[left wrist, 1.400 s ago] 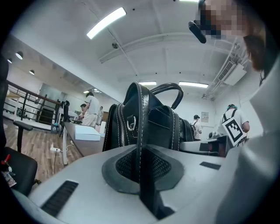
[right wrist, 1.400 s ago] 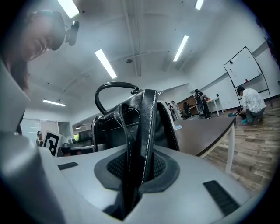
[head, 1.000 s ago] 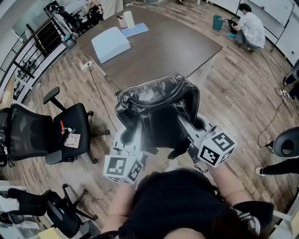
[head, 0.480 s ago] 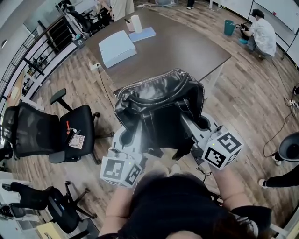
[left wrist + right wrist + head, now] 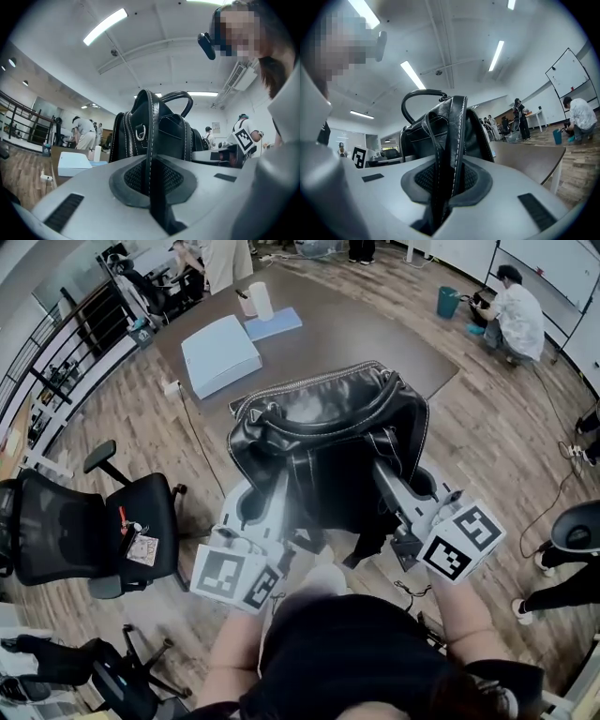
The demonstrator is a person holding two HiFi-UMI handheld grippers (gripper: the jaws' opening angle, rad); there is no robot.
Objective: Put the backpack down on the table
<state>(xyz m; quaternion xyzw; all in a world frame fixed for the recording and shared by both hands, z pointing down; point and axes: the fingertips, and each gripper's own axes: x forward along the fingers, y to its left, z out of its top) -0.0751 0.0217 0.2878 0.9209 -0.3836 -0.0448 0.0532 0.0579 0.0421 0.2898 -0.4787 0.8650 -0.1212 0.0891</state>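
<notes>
Hidden: the underside of the black backpack [image 5: 328, 442] is masked by its own body, so contact with the table [image 5: 375, 343] cannot be confirmed. The bag also covers the table's near edge.
Hard to make out: in the head view, both sets of jaw tips are lost among the straps.
Count, task items: one backpack with one top handle [image 5: 180, 96]; two shoulder straps; two grippers.
Count, table: one white flat box [image 5: 218, 354], one blue sheet [image 5: 272, 322] and one white cylinder [image 5: 261, 301].
Count, surroundings: one black office chair [image 5: 84, 531] at the left.
Left gripper [image 5: 151, 180]: jaws pressed tight on the left strap [image 5: 150, 140], which runs up between the pads.
Right gripper [image 5: 445, 180]: jaws pinching the folded right strap [image 5: 457, 140], and kept slightly apart by its thickness.
Backpack position: upright, hanging from both grippers in front of the person, and overlapping the table's near side in the head view.
</notes>
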